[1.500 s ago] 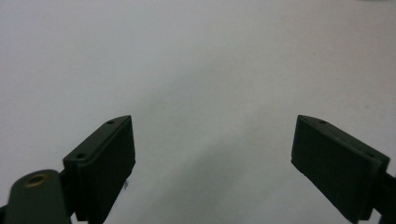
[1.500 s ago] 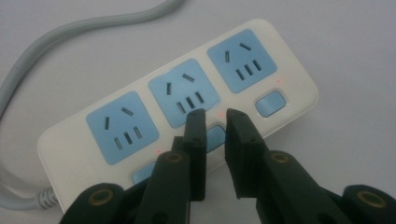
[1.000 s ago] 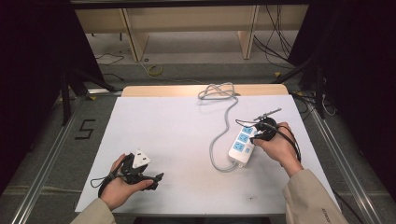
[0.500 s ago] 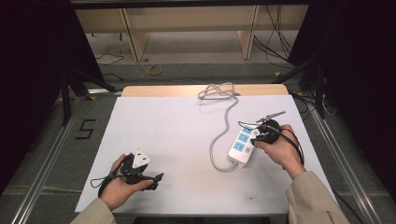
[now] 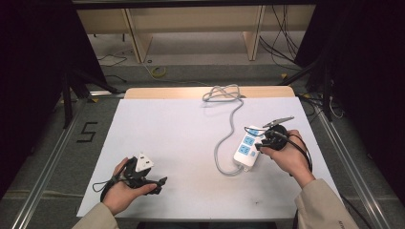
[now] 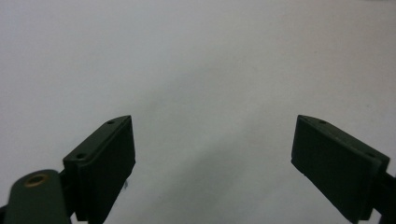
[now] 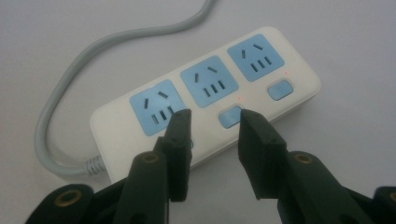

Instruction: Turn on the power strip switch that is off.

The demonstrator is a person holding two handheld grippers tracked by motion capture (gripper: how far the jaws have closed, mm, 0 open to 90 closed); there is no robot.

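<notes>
While the power strip (image 5: 248, 149) lies on the worktop's (image 5: 181, 143) right half, long axis running away from the person, the right tool (image 7: 212, 116) hovers just over its near switches, jaws parted and having just been opening, gripping nothing; the left tool (image 6: 212, 144), gaping empty, is well apart.

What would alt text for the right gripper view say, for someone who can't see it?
A white power strip with three blue sockets and blue switches lies on a pale table, its grey cord curving away. The right gripper has its two black jaws parted just above the strip's near edge, gripping nothing.
</notes>
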